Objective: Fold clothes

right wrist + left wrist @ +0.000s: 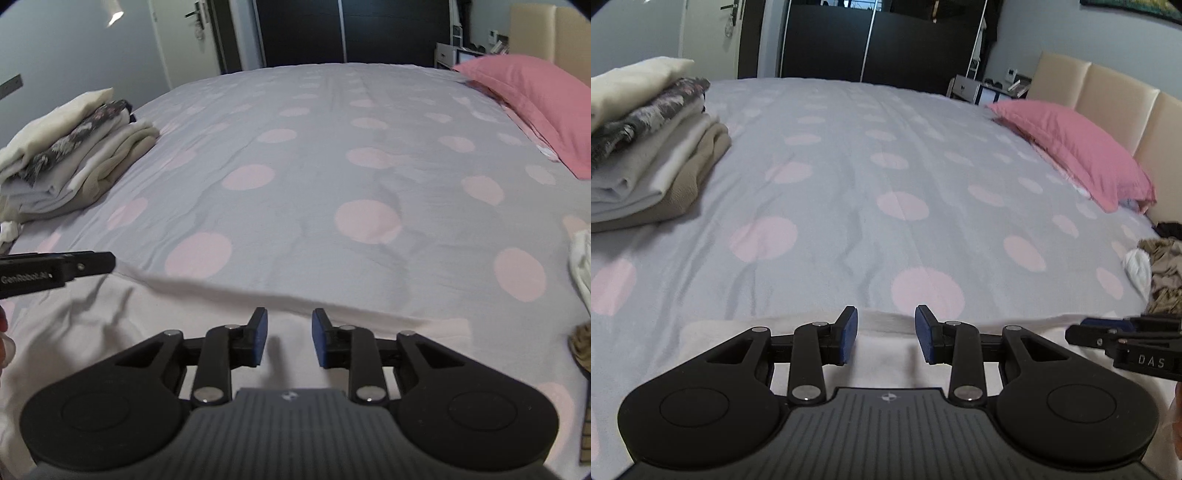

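A pale, whitish garment (pixel 886 369) lies spread on the near part of the bed, under both grippers. My left gripper (pixel 886 332) hovers over its far edge with the blue pads apart and nothing pinched between them. In the right wrist view the same garment (pixel 92 332) is wrinkled at the left. My right gripper (pixel 288 338) stands over it with its pads apart and only cloth below. Each gripper shows in the other's view: the right gripper (pixel 1126 339) at the right edge, the left gripper (pixel 74 266) at the left edge.
A stack of folded clothes (pixel 646 147) (pixel 74 158) sits on the bed's left side. A pink pillow (pixel 1071 147) (pixel 535 103) lies by the beige headboard (pixel 1108 88). A loose pile of clothes (pixel 1160 269) is at the right edge. The grey dotted bedspread (pixel 868 166) stretches ahead.
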Tool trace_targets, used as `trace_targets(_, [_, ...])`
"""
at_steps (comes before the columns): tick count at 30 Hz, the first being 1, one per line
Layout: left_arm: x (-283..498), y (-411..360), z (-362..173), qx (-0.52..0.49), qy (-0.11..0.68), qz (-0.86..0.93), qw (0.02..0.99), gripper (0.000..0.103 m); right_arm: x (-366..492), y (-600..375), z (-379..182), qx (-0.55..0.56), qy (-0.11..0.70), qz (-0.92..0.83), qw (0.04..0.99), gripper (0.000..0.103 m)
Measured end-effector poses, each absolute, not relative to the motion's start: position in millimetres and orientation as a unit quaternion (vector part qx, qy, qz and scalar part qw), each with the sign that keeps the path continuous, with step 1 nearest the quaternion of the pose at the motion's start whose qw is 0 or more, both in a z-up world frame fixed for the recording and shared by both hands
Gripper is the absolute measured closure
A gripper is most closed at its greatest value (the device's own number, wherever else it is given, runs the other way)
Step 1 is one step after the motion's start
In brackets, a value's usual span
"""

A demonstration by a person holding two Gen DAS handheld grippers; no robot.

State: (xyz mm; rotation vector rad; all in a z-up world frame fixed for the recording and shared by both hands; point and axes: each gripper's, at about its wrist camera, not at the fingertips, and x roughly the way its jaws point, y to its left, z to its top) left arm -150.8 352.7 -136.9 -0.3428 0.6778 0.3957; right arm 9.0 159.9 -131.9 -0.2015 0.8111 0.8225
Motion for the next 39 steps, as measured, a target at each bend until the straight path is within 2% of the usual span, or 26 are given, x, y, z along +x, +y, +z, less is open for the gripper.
trace_targets(2, [-153.7,349.9,-129.0,-0.166,0.329,0.188,0.910,0.071,9.2,150.2,-128.5,-0.092,0.396,0.374,0.834,0.057])
trace_targets(4, [-156.7,344.5,-123.3,-0.159,0.337,0.187,0.909,0.071,9.1,140.2,-125.4,-0.090,0.409,0.360,0.834,0.056])
trace_targets(7, [-165.7,336.5,-120.3,-0.150,0.358,0.185,0.903,0.067,11.4,121.4,-127.6,-0.086,0.437,0.331,0.832,0.039])
trace_targets(8, [-170.2,334.3,-120.9,-0.148,0.367,0.185,0.899,0.066,12.0,113.9,-128.8,-0.083,0.444,0.319,0.833,0.037])
trace_targets(12, [-188.9,328.6,-128.4,-0.146,0.409,0.189,0.881,0.065,4.4,77.1,-132.9,-0.070,0.456,0.267,0.846,0.032])
trace_targets(19, [-214.1,322.1,-150.2,-0.127,0.464,0.220,0.849,0.065,1.8,38.2,-152.7,-0.032,0.485,0.221,0.846,0.032])
trace_targets(24, [-224.0,323.9,-157.7,-0.141,0.471,0.232,0.840,0.065,5.9,34.3,-166.4,0.010,0.502,0.234,0.832,0.029])
trace_targets(28, [-222.9,323.3,-159.6,-0.133,0.472,0.231,0.840,0.063,3.9,39.7,-170.1,0.002,0.493,0.243,0.836,0.038])
trace_targets(30, [-221.6,323.2,-159.6,-0.133,0.472,0.232,0.840,0.063,2.0,41.9,-170.6,0.008,0.491,0.258,0.832,0.054])
trace_targets(31, [-221.0,323.1,-159.7,-0.133,0.472,0.233,0.840,0.063,1.0,42.9,-170.9,0.013,0.491,0.266,0.830,0.070])
trace_targets(32, [-220.8,323.1,-159.7,-0.133,0.472,0.233,0.840,0.063,1.1,42.7,-170.8,0.018,0.492,0.268,0.828,0.074])
trace_targets(35, [-222.8,323.3,-159.3,-0.134,0.471,0.231,0.841,0.063,2.5,41.4,-170.2,0.033,0.499,0.269,0.823,0.079])
trace_targets(39, [-225.1,327.7,-155.7,-0.142,0.466,0.230,0.842,0.063,8.7,33.2,-164.5,0.079,0.515,0.264,0.811,0.081])
